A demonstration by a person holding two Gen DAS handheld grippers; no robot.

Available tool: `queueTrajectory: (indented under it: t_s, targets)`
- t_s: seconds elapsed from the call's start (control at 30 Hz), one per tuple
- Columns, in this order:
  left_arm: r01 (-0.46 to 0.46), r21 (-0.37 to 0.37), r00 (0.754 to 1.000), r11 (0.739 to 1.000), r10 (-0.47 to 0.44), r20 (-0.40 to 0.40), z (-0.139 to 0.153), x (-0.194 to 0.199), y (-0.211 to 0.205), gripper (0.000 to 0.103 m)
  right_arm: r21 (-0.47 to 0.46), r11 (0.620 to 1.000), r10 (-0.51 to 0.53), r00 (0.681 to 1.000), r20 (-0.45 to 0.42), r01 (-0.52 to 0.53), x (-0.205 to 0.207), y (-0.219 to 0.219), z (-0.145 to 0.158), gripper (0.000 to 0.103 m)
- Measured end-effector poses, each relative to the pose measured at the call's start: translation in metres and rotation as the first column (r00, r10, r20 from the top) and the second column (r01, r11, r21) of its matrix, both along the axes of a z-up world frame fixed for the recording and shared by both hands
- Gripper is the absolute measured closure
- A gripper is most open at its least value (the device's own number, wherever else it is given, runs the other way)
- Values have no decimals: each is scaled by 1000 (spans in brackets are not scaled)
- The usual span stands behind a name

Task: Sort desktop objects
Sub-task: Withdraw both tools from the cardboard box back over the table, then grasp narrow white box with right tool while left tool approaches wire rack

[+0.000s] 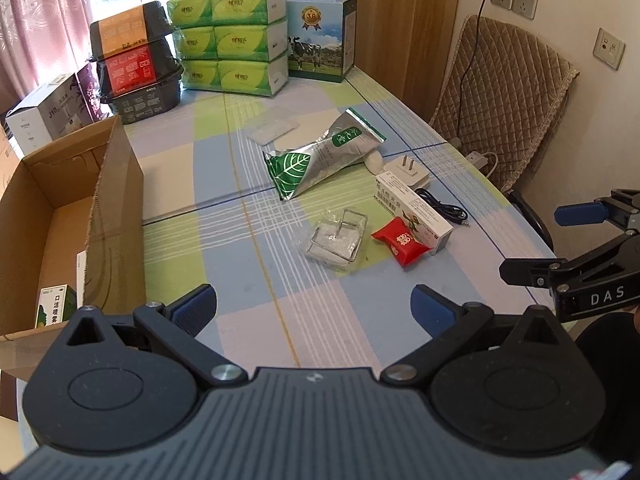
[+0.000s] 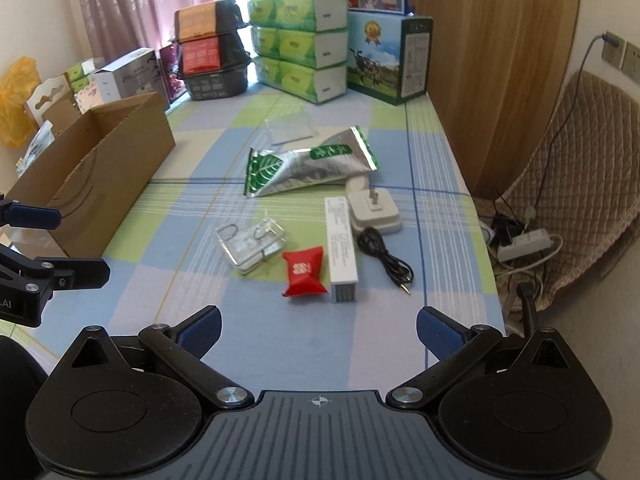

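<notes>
Clutter lay mid-bench on the checked cloth, right of the open brown cardboard box [image 1: 60, 216]. Silver-green foil pouch [image 2: 308, 166] could slip; the clear crinkly packet [image 2: 252, 246] might crush; the red sweet wrapper [image 2: 304, 272] touched the white carton (snagging likely). Both the left gripper [image 1: 314, 310] and right gripper [image 2: 318, 332] gaped, empty.
</notes>
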State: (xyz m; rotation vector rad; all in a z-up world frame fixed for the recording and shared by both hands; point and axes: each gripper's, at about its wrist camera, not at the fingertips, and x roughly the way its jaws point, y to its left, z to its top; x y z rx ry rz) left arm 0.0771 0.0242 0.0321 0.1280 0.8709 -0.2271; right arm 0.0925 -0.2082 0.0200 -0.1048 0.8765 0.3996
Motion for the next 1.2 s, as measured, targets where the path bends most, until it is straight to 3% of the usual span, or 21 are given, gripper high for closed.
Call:
queueTrajectory:
  t_s: [0.43,0.73,1.03,1.2]
  targets:
    - [72,9,997,997,-72,-16,-42,37,-20,2,69,995,-73,997,-3,73,21,-37,-31,2]
    - [103,36,995,994,-103,-12,-75,66,-19,4,61,996,-60,998,-25,62,43,-25,-50,3]
    - [174,80,985,981,-174,-16,-104,95,-32,16,25,1000,9,999,-51,-8,79,-5,-71,36]
    - [208,78,978,975,-206,-34,-117,108,-38,31,15,999,30,997,-74,-29,97,4,-83,51]
